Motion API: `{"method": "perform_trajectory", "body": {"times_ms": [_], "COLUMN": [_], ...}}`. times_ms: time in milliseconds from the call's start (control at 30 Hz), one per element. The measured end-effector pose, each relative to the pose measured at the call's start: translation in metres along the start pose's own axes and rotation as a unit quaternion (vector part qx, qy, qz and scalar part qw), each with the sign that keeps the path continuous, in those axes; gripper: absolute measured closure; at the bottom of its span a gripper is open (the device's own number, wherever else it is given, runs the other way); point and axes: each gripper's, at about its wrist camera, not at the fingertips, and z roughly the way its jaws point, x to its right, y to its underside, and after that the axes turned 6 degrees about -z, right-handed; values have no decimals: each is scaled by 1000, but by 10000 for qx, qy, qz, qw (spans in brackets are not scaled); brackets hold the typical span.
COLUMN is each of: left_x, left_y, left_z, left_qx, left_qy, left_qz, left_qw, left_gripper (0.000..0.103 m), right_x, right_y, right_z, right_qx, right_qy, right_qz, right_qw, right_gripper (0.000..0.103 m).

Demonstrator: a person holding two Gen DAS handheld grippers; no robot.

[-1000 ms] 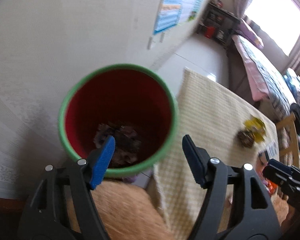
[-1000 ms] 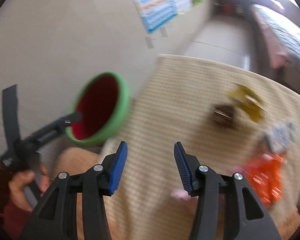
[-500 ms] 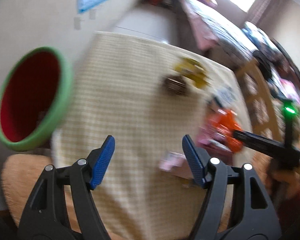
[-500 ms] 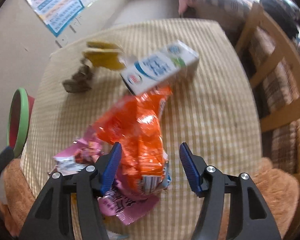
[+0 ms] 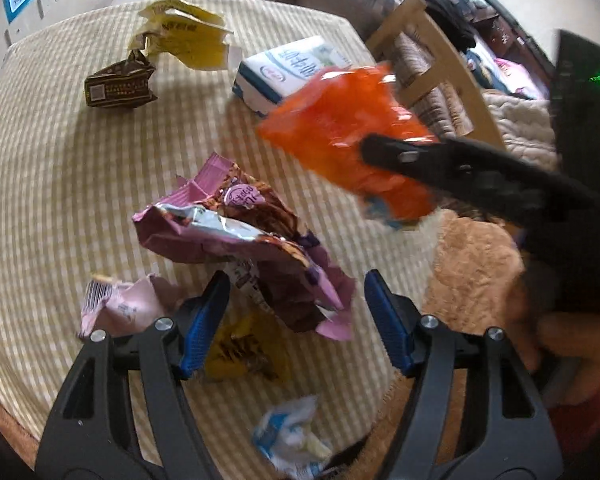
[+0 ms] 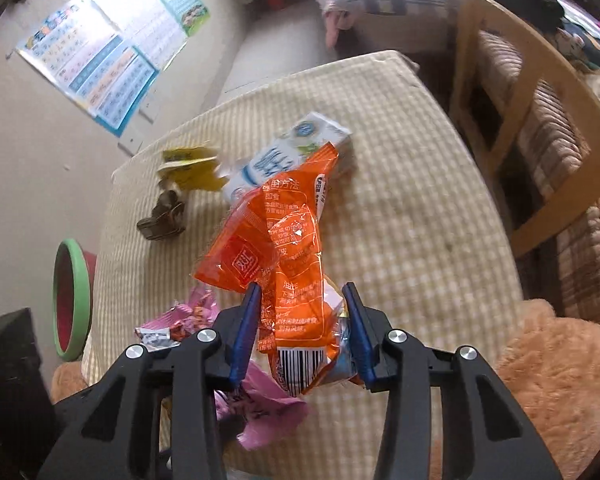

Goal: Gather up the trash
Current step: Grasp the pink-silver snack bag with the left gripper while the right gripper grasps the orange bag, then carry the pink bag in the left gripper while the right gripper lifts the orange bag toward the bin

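**A:** What's different from half a second back?

**B:** The right gripper (image 6: pixel 301 322) had its jaws wide around the orange wrapper (image 6: pixel 278 248); now they have narrowed onto its lower end, and the bag stands up off the checked cloth of the bench (image 6: pixel 412 216). I judge it caught and lifting. One piece of trash is on its way.

**A:** And the left gripper (image 5: pixel 296 320)?

**B:** Wide, holding nothing, above the pink wrapper (image 5: pixel 236 228). A second ago it was by the bin; it has swung over to the pile.

**A:** Where is the bin?

**B:** Only the right wrist view shows it: the green-rimmed red bin (image 6: pixel 73 300) sits off the bench's left edge, well apart from the bag.

**A:** What does the left view add?

**B:** The leftovers: a yellow wrapper (image 5: pixel 184 36), a brown packet (image 5: pixel 118 86), a milk carton (image 5: pixel 284 72), a small pink packet (image 5: pixel 120 308) and a blue-white scrap (image 5: pixel 292 440) near the edge.
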Motion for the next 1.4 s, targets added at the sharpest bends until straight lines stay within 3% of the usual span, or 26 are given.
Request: {"method": "perform_trajectory", "body": {"times_ms": [67,167,267,400,500,567,633,833,933,1167,1233,1300,1367,1400], "left_x": [-7,-25,-34,-47,-57,-64,-65,-49,-54,-73,-78,-82,-86,-86], "left_y": [-3,-3,-5,-10,-10,-5,-4,-7,-8,-4,-3,-2,-3,-3], "left_z": [5,0,-13,-25,-29,-36,-36,-18,-12,-33,-41,-48,-57,-59], "left_qx": [9,19,182,272,308,353,411,345,342,571,701,810,933,979], "left_qy": [-99,-46,-236,-505,-455,-433,-365,-473,-554,-481,-517,-575,-632,-656], "left_qz": [-118,-381,-374,-375,-520,-635,-744,-622,-722,-1003,-1085,-1129,-1166,-1165], "left_qw": [9999,9993,9989,9976,9971,9964,9957,9963,9953,9922,9903,9886,9868,9862], "left_gripper": [56,70,84,82,66,43,38,38,61,72,72,72,72,72], "right_x": [6,13,15,13,15,18,21,25,27,25,24,24,24,24], "right_y": [1,10,16,19,19,21,23,31,34,34,36,39,43,45], "right_z": [4,11,20,26,24,22,20,13,13,9,8,8,12,13], "right_qx": [-71,-210,-370,-428,-445,-436,-424,-446,-463,-458,-473,-460,-542,-559], "right_qy": [41,82,56,46,80,124,157,303,267,207,216,224,293,331], "right_qz": [90,209,276,287,301,330,348,233,240,312,288,289,262,254], "right_qw": [9999,9995,9989,9987,9985,9984,9984,9983,9983,9982,9982,9983,9978,9976], "right_gripper": [62,61,60,54,52,49,49,49,49,48,39,36,39,52]}}
